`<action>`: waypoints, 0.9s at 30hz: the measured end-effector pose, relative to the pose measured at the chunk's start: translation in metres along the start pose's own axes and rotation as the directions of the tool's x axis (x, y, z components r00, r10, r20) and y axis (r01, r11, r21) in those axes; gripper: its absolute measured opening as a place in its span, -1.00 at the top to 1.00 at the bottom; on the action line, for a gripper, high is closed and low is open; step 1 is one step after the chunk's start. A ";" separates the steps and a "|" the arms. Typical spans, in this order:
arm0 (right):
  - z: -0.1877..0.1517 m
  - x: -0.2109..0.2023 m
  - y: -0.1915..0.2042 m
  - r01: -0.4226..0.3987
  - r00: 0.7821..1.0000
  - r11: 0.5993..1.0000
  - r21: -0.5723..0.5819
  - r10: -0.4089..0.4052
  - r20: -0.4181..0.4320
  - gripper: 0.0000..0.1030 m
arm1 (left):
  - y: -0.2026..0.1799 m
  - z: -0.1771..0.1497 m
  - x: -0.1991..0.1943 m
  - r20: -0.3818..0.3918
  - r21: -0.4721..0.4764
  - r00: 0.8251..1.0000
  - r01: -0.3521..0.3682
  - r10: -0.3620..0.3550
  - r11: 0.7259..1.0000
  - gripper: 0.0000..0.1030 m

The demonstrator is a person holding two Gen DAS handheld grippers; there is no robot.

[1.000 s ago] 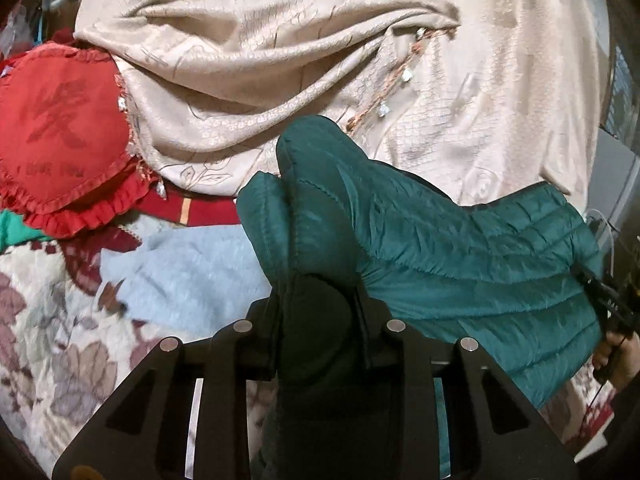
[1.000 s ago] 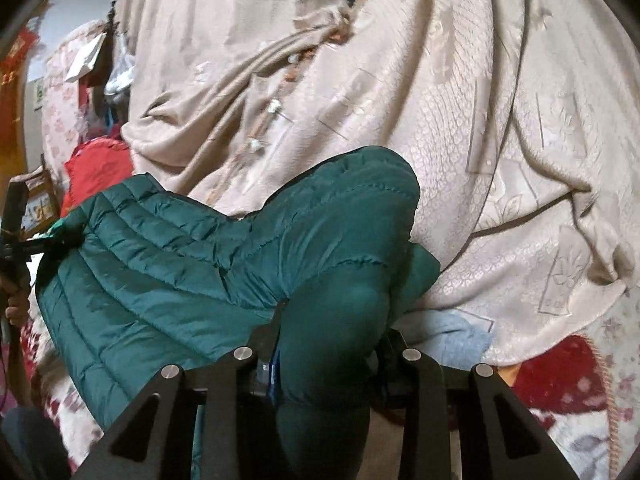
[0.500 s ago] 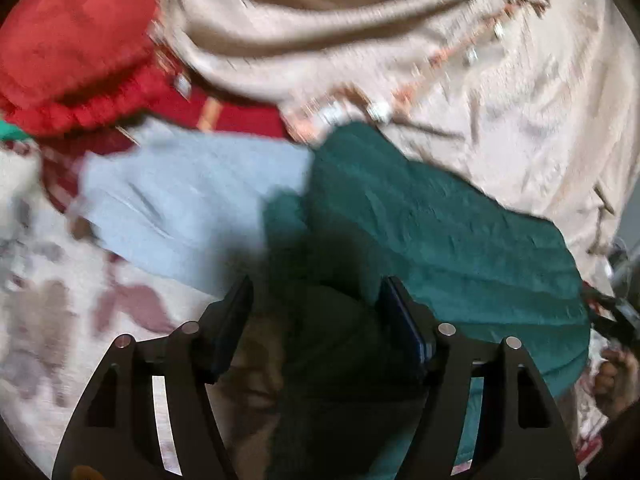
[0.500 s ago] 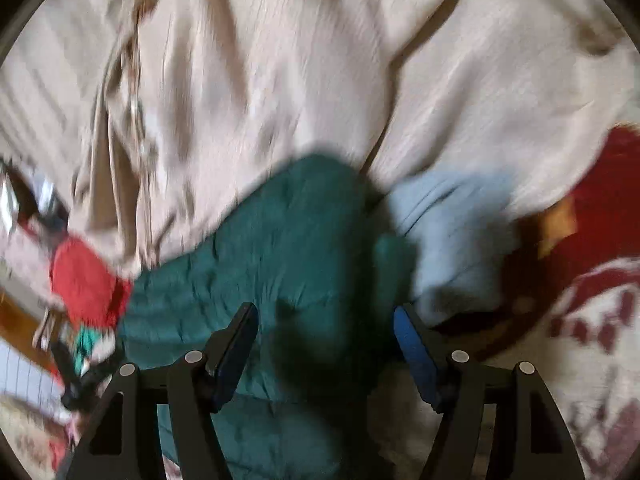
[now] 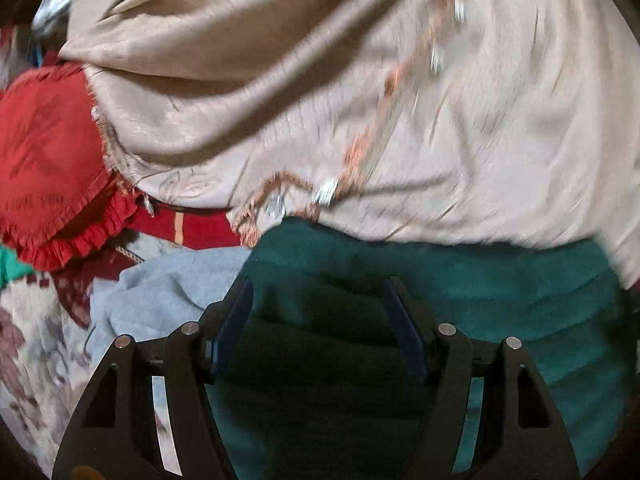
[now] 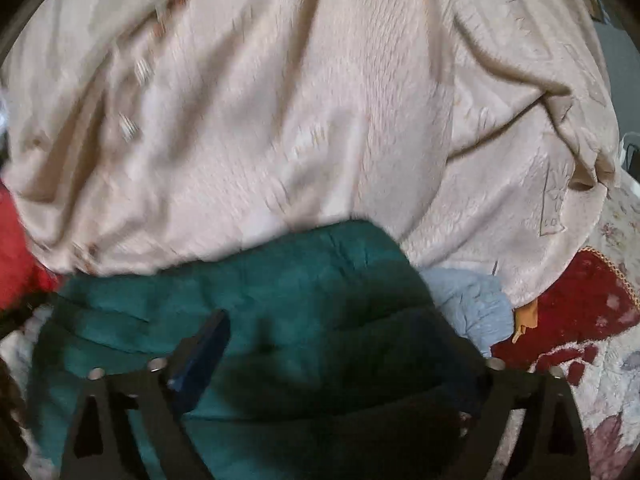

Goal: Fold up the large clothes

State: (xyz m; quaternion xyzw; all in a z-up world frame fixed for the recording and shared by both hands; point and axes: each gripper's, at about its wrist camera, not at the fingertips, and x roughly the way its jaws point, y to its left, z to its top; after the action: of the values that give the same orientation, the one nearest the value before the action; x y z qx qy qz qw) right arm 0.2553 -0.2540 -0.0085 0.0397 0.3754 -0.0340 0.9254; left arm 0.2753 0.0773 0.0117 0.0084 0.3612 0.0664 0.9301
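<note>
**Floral-covered bed, piled with cloth**

Soft bed surface under a cream cover with dark red leaf and flower print [image 5: 36, 344]. Directly on it, a teal quilted puffer jacket [image 5: 520, 300], laid flat. Just left of the jacket, a pale blue garment [image 5: 168, 292], crumpled. Behind the jacket, touching its far edge, a large beige embossed blanket with fringed trim [image 5: 280, 92]. Farther left, a red frilled cushion [image 5: 48, 152].

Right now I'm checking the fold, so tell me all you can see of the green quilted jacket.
The green quilted jacket is a dark teal, puffy garment with stitched channels, lying bunched on the bed. Its far edge meets the beige bedspread; a light blue cloth lies against one side. It lies between the spread fingers of the left claw and the right claw, whose jaws are opening. Blur hides finer detail.
</note>
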 end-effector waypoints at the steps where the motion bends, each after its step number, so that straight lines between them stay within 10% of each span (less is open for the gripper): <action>1: -0.008 0.017 -0.002 0.006 0.999 1.000 -0.023 -0.007 -0.032 -0.93 | 0.001 -0.007 0.018 -0.048 0.022 0.997 -0.051 0.052 0.998 -0.32; 13: -0.015 0.037 -0.022 -0.122 0.989 0.992 0.034 0.125 -0.077 -1.00 | 0.016 -0.022 0.062 -0.126 -0.058 0.992 0.007 -0.015 0.998 -0.51; 20: -0.004 -0.030 -0.011 -0.086 0.996 0.995 0.041 0.085 0.027 -0.99 | 0.026 -0.024 -0.039 0.009 -0.104 0.999 0.053 -0.053 0.993 -0.50; 27: -0.046 -0.045 0.040 -0.147 0.987 0.980 -0.135 0.137 -0.081 -0.99 | -0.023 -0.082 -0.037 -0.137 -0.050 0.987 0.074 -0.080 0.996 -0.60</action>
State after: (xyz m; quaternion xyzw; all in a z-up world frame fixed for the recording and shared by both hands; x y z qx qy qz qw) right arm 0.1952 -0.2080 -0.0080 0.0025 0.4057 0.0601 0.9120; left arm 0.1958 0.0474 -0.0258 -0.0312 0.4235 0.0390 0.9045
